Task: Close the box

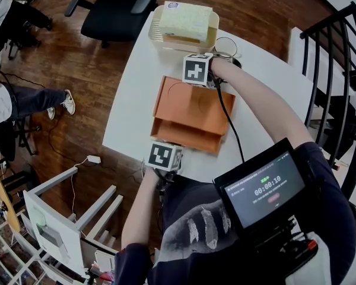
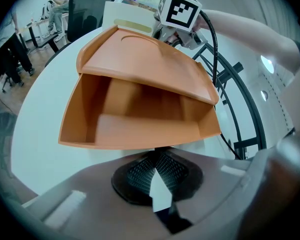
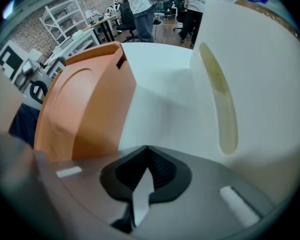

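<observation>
Orange box (image 1: 188, 114) sits mid white table (image 1: 129, 108), long side across the person. Lid (image 2: 145, 64) is ajar: hinged at the far edge, tilted down over the tray, front gap open, inside visible and bare in the left gripper view.

Left gripper (image 2: 155, 156) is at the near table edge, aimed at the box's open front. Its jaws are clenched tip to tip with nothing between them. The tips are just short of the tray's front lip; can't tell if they touch it.

Right gripper (image 3: 147, 151) is at the far side of the box, by the lid's back corner, between the box and the cream basket (image 3: 250, 84). Its jaws are pressed together too, holding nothing. Contact with the lid can't be told.

The basket stands at the far end of the table, just beyond the box, with a pale pack (image 1: 184, 19) in it. Black chair (image 1: 115, 8) is off the table's far left corner.
</observation>
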Available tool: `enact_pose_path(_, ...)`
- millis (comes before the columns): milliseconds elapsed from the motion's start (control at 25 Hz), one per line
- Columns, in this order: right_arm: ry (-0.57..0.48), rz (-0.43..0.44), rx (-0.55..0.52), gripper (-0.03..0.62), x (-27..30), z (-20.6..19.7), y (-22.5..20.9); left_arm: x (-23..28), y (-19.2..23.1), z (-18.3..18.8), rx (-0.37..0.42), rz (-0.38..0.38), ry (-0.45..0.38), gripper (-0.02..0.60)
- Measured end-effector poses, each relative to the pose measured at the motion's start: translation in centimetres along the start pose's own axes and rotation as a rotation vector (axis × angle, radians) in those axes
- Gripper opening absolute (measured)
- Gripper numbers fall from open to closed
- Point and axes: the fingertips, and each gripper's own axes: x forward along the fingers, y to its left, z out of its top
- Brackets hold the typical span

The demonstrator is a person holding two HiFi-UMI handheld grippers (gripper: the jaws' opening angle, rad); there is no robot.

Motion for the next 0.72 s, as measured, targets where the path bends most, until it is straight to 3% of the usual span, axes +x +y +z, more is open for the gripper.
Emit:
enact_pose_path(160,-0.004,0.003,-0.006,0.005,0.0,0.2,0.1,-0.1,1.0,-0.4,0.017,0.047,0.027,0.014)
enact_pose_path(320,-0.012,0.001,-0.019,0.005,0.0,0.5,0.2,0.1,0.1,0.6,0.012,0.000,-0.006,0.014)
enact_pose_path(720,-0.019,0.000,-0.009,0.005,-0.2,0.5,0.4,0.1,0.1,2.0,0.039,0.001,-0.014,0.014)
